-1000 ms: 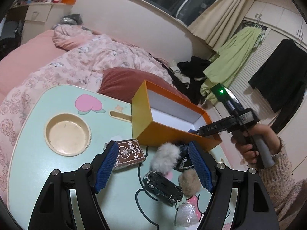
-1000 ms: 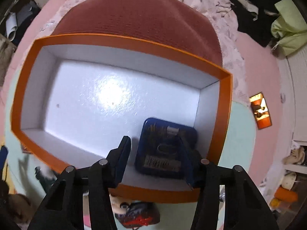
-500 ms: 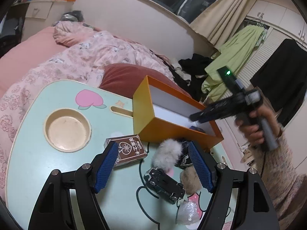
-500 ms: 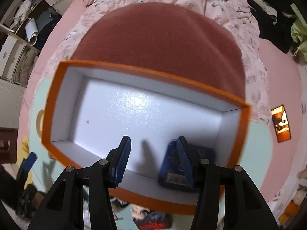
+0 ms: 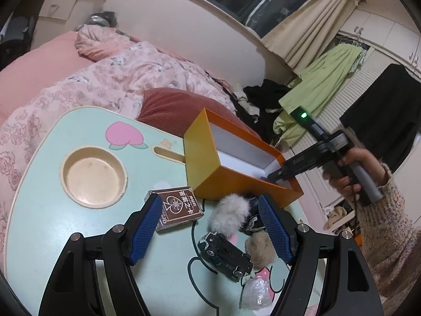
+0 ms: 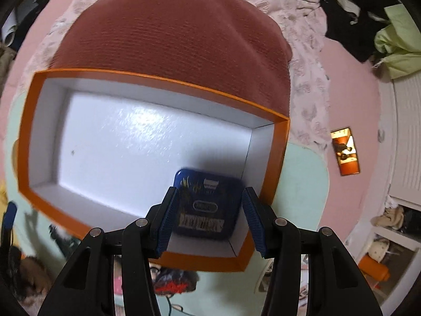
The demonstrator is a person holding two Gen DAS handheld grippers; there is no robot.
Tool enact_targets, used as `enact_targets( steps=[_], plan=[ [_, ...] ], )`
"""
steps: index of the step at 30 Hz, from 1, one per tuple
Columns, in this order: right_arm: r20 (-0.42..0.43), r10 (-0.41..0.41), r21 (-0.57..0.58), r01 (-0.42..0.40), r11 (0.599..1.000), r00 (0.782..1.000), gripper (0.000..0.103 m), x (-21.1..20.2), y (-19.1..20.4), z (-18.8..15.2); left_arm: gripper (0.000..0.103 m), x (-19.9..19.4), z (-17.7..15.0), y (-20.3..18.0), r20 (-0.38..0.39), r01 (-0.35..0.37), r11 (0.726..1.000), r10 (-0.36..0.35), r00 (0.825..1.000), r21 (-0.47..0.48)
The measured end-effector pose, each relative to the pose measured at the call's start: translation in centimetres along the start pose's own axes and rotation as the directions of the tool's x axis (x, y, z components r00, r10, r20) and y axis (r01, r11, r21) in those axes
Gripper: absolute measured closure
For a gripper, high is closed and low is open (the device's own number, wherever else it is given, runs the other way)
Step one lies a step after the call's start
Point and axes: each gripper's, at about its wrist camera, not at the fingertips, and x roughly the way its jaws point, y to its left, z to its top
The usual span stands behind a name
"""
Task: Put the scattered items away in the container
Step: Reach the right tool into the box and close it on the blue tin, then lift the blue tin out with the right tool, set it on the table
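An orange box [image 6: 280, 142] with a white interior is seen on a mint-green worktop [image 5: 39, 210], at the worktop's far edge toward its far right corner, next to a red cushion [image 5: 171, 105] on the bed. A blue tin [image 6: 208, 205] is seen lying flat in the box's near right corner, against the right wall. Half a second ago the right gripper [image 6: 209, 220] had been lifted higher and farther from the box, with its jaws narrowed; now it has been brought low again over the tin, and its jaws are held open, one on each side of the tin and, as far as can be told, not touching it. Nothing is gripped by them. Some motion blur is present, so contact cannot be ruled out entirely. The tin has been left in the same corner across all three moments, which suggests it has been delivered and one item is judged done. The left gripper [image 5: 210, 233] has been kept almost unmoved, hovering above the near right part of the worktop with its jaws wide open and empty. Between and beneath them, items not yet tidied are seen: a brown card box [image 5: 179, 208], a white fluffy pom-pom [image 5: 227, 216], a beige pom-pom [image 5: 259, 248], a black toy car [image 5: 226, 254] and a small clear wrapper [image 5: 256, 292]. Most of the task is judged to remain.
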Motion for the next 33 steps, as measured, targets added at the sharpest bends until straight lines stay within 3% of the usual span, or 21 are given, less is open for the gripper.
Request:
enact_targets(
  steps=[4,8,10,13,14,17,18,20,22,27,29,31,33],
  plan=[
    [-0.077,-0.002,0.019,0.004,1.0,0.997,0.045,2.2,0.5,0.6,0.028,-0.3,0.0,0.2,0.012,0.004,1.0,-0.004,1.0,-0.006],
    [-0.048,0.001,0.065,0.002,0.998,0.999,0.045,2.5,0.2,0.4,0.028,-0.4,0.0,0.5,0.021,0.02,1.0,-0.019,1.0,-0.024],
    [-0.019,0.076,0.092,-0.074,0.993,0.997,0.045,2.1,-0.3,0.4,0.028,-0.3,0.0,0.6,0.02,0.027,0.999,-0.026,0.999,-0.03],
    [0.027,0.256,0.1,-0.258,0.961,0.966,0.045,1.3,-0.8,0.8,0.028,-0.2,0.0,0.7,0.017,0.023,0.999,-0.022,1.0,-0.03],
    [0.039,0.279,0.092,-0.281,0.955,0.96,0.045,1.3,-0.9,1.0,0.028,-0.2,0.0,0.7,0.016,0.022,0.999,-0.022,1.0,-0.029],
    [0.084,0.427,0.064,-0.432,0.899,0.9,0.046,0.9,-1.2,1.5,0.028,-0.4,-0.1,0.8,0.019,0.013,1.0,-0.012,1.0,-0.027],
    [0.111,0.417,0.055,-0.425,0.904,0.902,0.046,0.5,-1.2,1.4,0.028,-0.5,-0.1,0.9,0.02,0.008,1.0,-0.008,1.0,-0.026],
    [0.181,0.283,-0.006,-0.286,0.958,0.942,0.045,-0.8,-0.6,0.9,0.028,-0.5,-0.2,1.1,0.022,0.004,1.0,-0.003,1.0,-0.031],
    [0.175,0.171,-0.067,-0.161,0.985,0.97,0.044,-1.1,0.5,0.1,0.028,-0.5,-0.2,1.3,0.019,0.006,0.999,-0.005,1.0,-0.04],
    [0.074,0.123,-0.031,-0.121,0.992,0.99,0.041,1.1,-0.8,0.2,0.028,-0.6,-0.2,1.1,0.027,0.01,0.999,-0.009,1.0,-0.035],
    [0.035,0.144,-0.024,-0.143,0.989,0.989,0.031,2.4,-0.6,0.2,0.028,-0.7,-0.1,1.0,0.028,0.006,0.999,-0.005,1.0,-0.032],
    [0.005,0.102,-0.055,-0.101,0.993,0.995,0.024,3.6,0.3,0.4,0.028,-0.8,0.0,1.0,0.03,0.005,0.999,-0.004,1.0,-0.035],
    [0.026,0.062,-0.076,-0.06,0.995,0.998,0.023,3.7,1.1,0.4,0.028,-0.8,0.0,1.1,0.032,0.005,0.999,-0.003,0.999,-0.04]
  ],
)
